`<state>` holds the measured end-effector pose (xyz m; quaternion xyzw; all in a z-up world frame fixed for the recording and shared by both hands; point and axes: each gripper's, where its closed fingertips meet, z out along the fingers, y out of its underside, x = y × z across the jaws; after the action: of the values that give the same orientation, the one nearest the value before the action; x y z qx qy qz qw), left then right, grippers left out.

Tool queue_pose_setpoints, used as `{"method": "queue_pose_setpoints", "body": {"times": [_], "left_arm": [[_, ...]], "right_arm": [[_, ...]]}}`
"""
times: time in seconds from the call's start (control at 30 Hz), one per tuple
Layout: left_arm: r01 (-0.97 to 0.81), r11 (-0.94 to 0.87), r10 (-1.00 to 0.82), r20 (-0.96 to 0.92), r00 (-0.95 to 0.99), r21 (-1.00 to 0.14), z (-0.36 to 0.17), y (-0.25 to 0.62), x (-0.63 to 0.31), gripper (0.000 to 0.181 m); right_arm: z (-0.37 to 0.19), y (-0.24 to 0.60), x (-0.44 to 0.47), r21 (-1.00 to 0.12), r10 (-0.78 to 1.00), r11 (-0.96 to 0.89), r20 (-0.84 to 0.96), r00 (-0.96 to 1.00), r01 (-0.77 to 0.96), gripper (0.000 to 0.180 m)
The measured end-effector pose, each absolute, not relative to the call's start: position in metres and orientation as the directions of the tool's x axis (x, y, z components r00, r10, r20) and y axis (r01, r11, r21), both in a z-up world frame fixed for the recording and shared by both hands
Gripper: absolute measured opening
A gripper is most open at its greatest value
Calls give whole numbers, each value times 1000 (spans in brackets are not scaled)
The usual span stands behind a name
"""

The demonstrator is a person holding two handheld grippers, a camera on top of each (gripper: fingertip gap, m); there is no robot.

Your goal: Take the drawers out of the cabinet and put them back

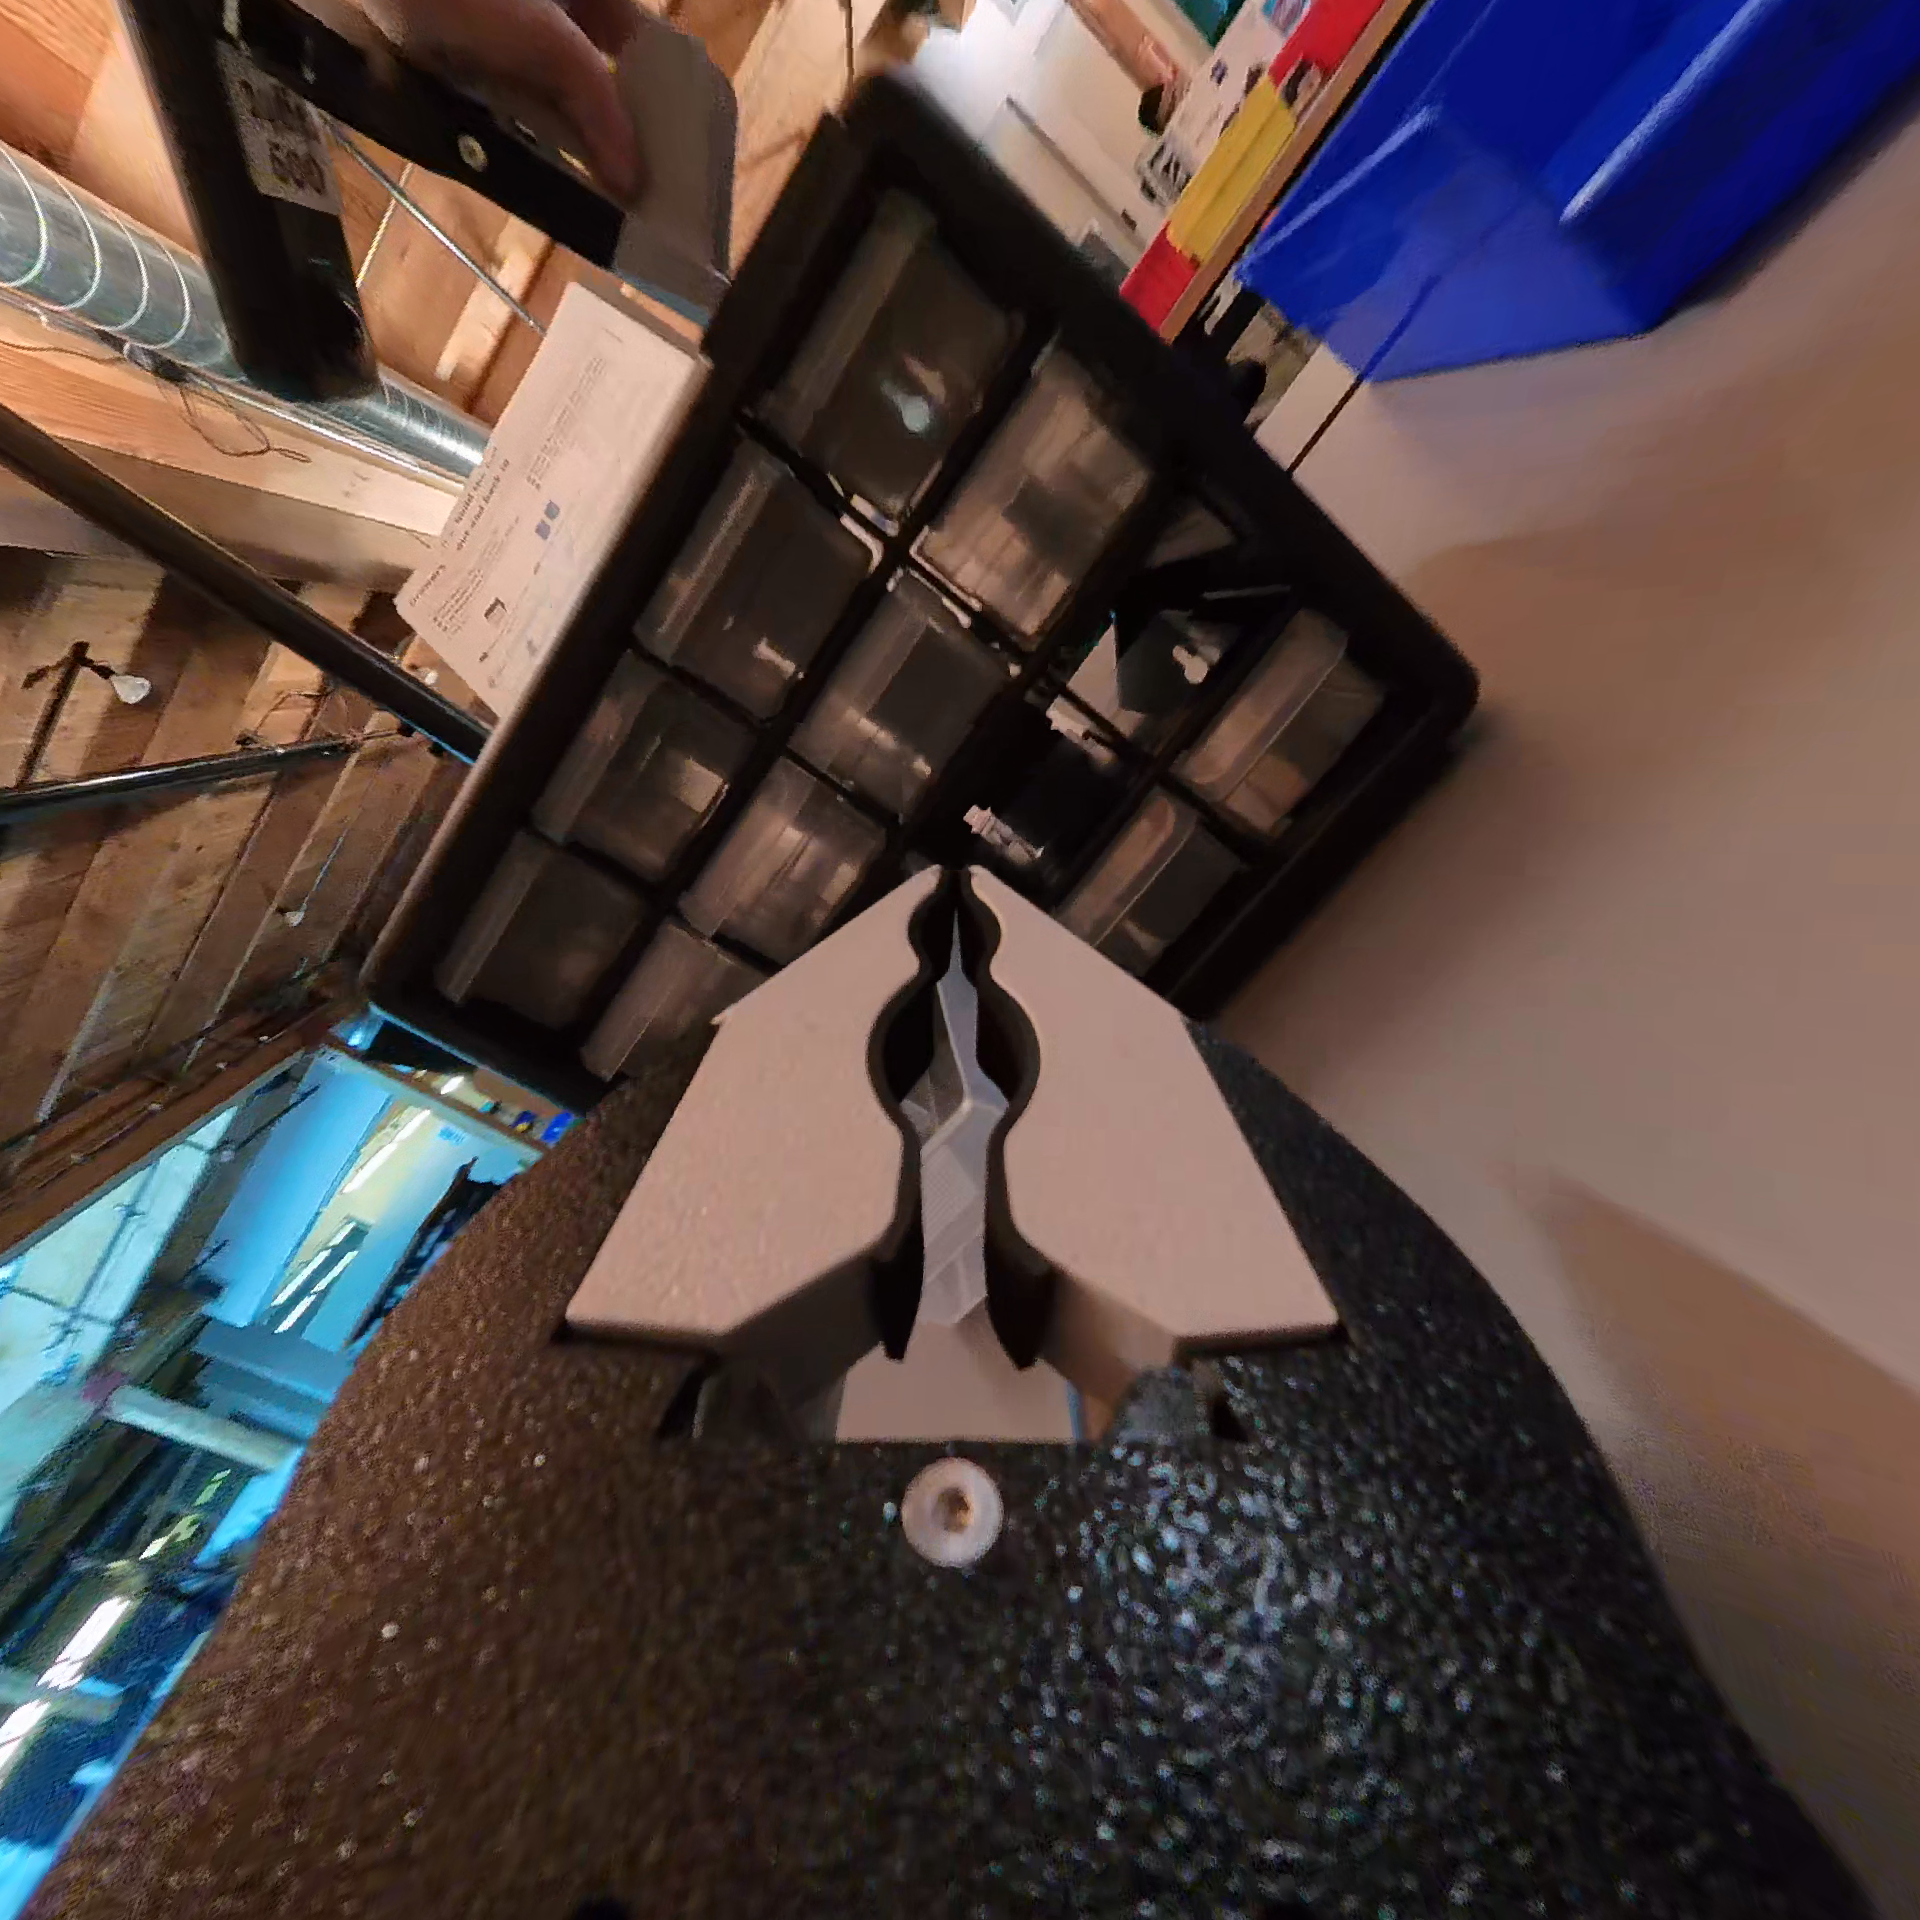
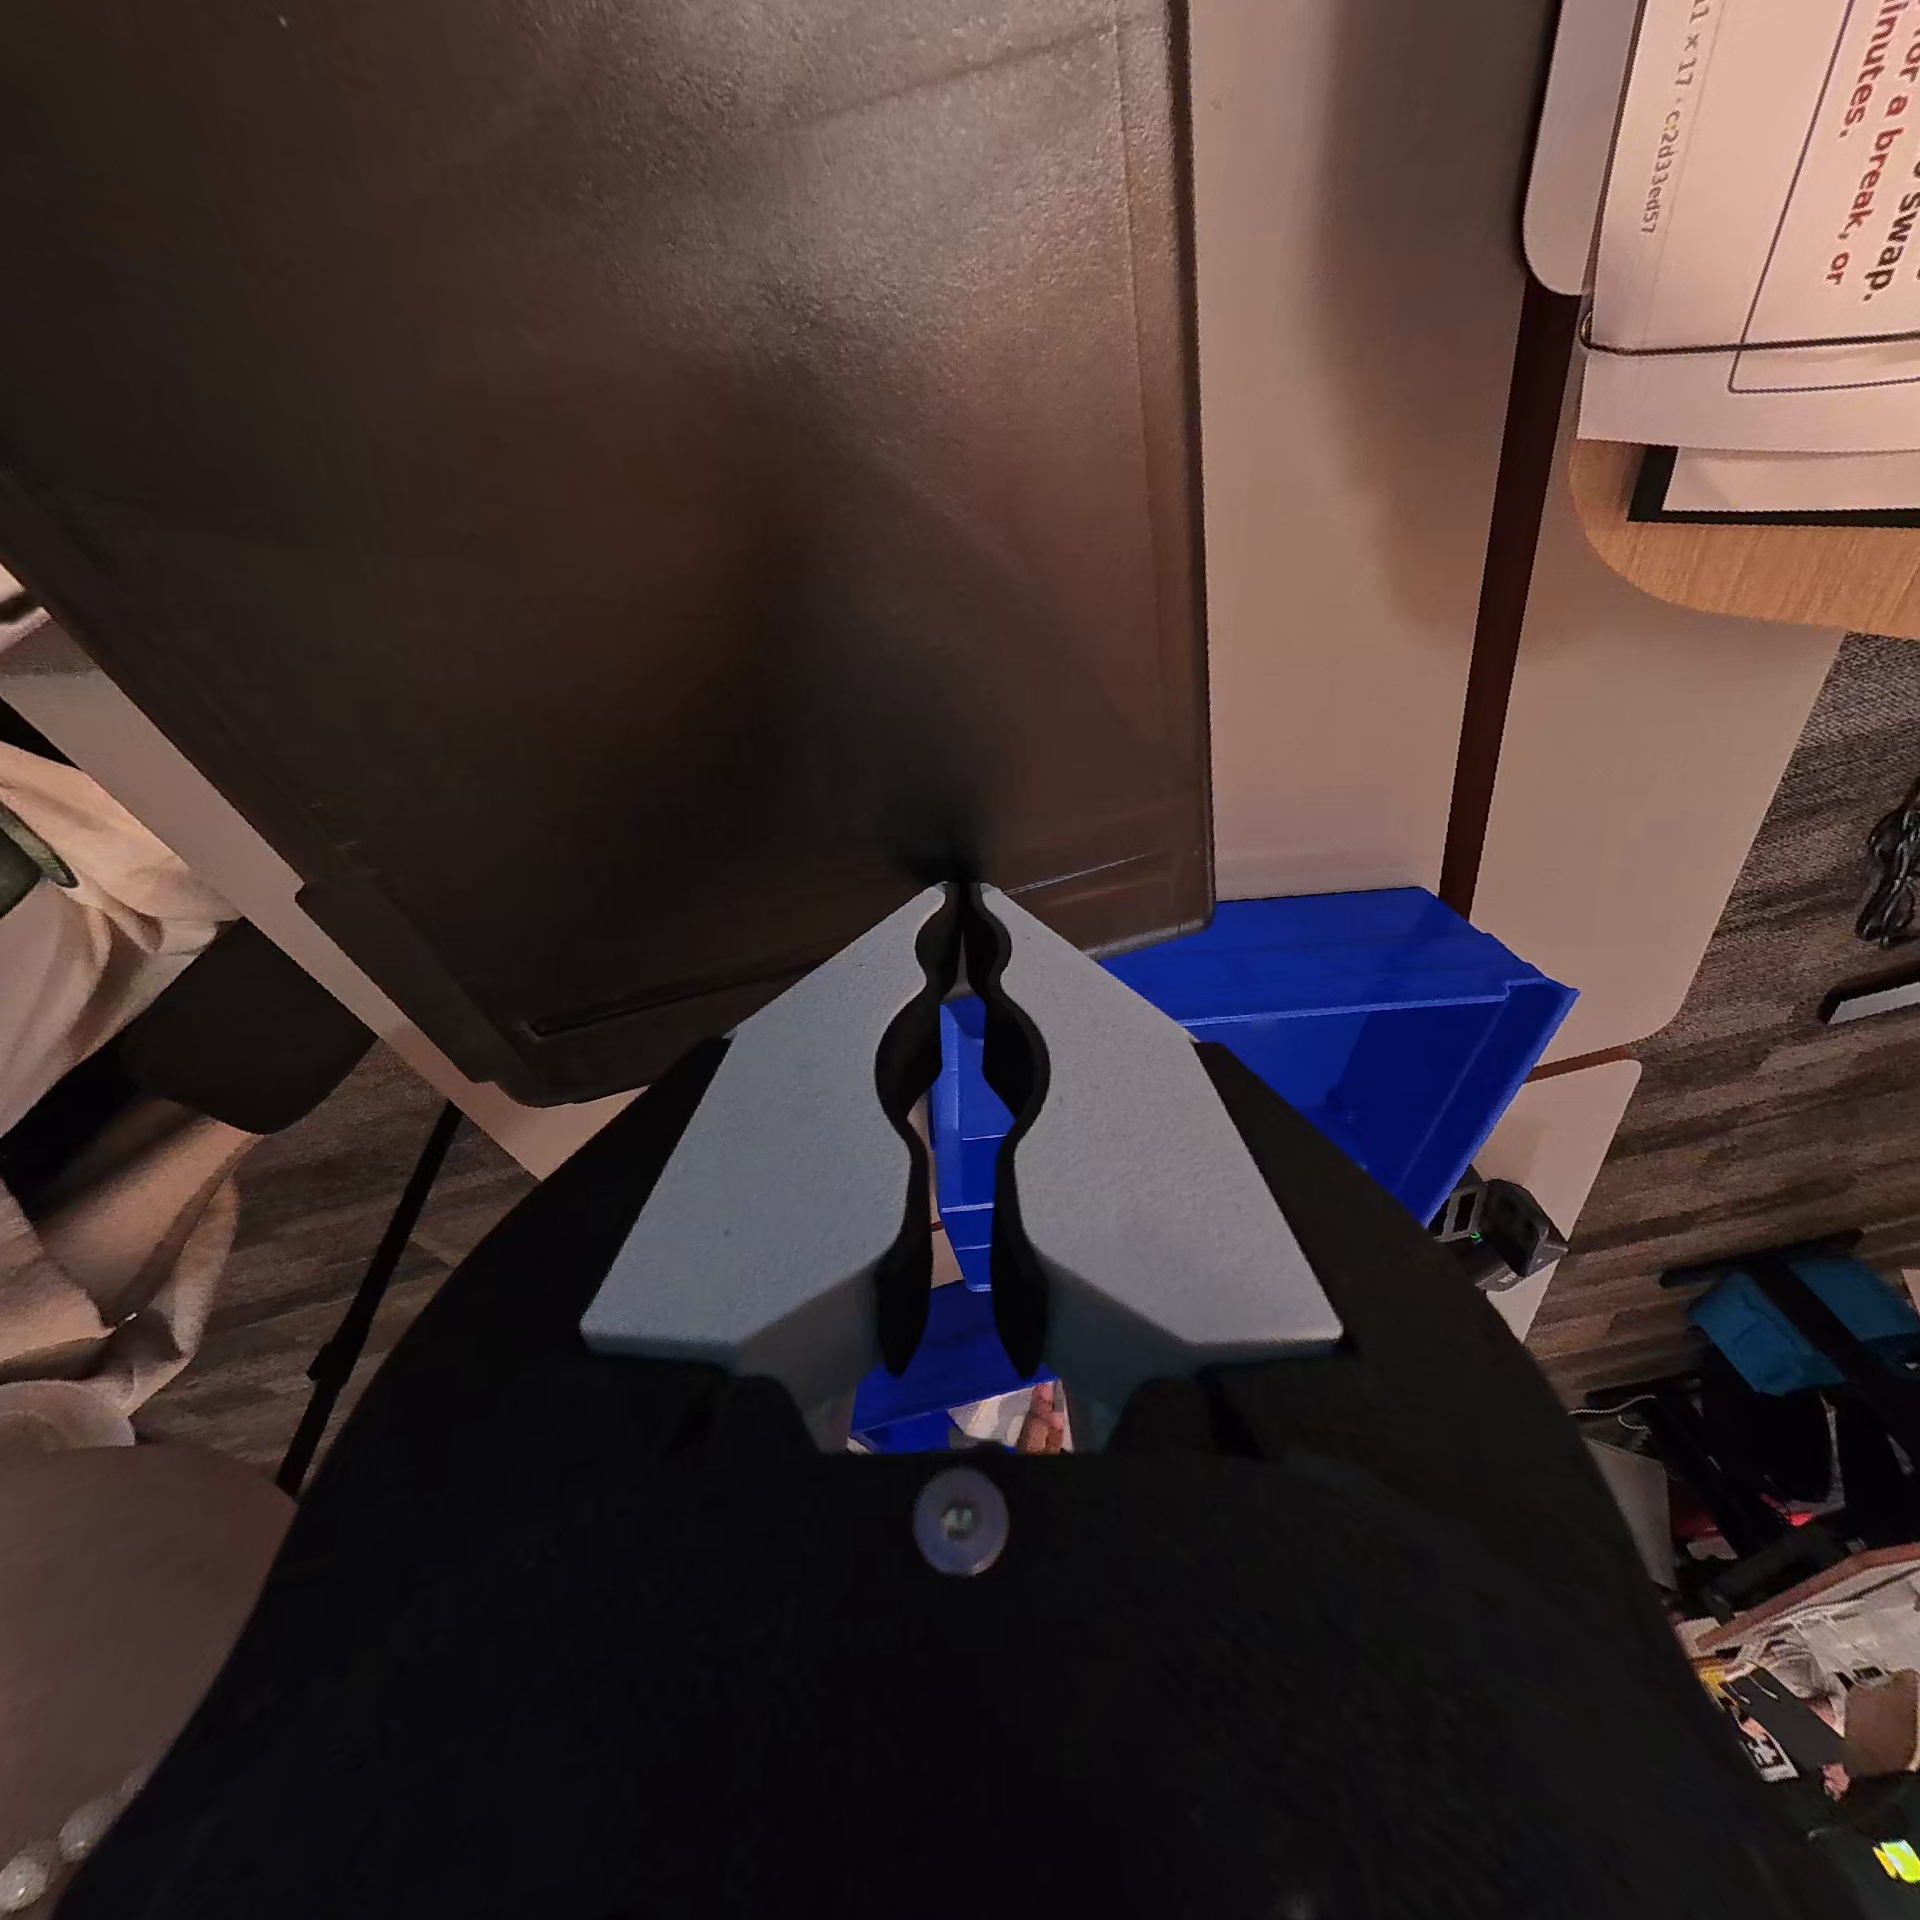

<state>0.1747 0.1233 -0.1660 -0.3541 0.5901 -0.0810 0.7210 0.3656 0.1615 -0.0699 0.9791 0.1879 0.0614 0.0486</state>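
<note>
The black cabinet (image 1: 1382,644) stands on the pale table, filled with several clear drawers (image 1: 894,343). Two slots (image 1: 1164,644) near its middle are open and dark. My left gripper (image 1: 951,878) is just in front of the cabinet's face, shut on a piece of clear ribbed plastic, a clear drawer (image 1: 951,1195), most of it hidden under the fingers. My right gripper (image 2: 958,888) is shut and empty, its tips pressed on the cabinet's dark top panel (image 2: 623,416). It also shows in the left wrist view (image 1: 675,145), held by a hand.
A blue bin (image 1: 1579,177) sits on the table beside the cabinet and also shows in the right wrist view (image 2: 1309,1029). A white printed sheet (image 1: 561,488) lies against the cabinet's far side. Papers (image 2: 1766,208) lie on a shelf. Clutter covers the floor (image 2: 1766,1403).
</note>
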Motion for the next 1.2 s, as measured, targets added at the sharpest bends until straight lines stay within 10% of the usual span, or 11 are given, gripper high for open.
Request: {"method": "queue_pose_setpoints", "body": {"times": [0.2, 0.5, 1.2], "left_arm": [[-234, 725, -602, -761, 242, -648, -161, 112, 138, 0], [-450, 848, -283, -957, 60, -279, -221, 155, 117, 0], [-479, 836, -245, -963, 112, -268, -195, 197, 204, 0]], "right_arm": [[-70, 161, 366, 118, 372, -926, 106, 922, 360, 0], [-70, 162, 366, 131, 369, -926, 111, 923, 355, 0], [-70, 161, 365, 179, 371, -921, 127, 920, 347, 0]]}}
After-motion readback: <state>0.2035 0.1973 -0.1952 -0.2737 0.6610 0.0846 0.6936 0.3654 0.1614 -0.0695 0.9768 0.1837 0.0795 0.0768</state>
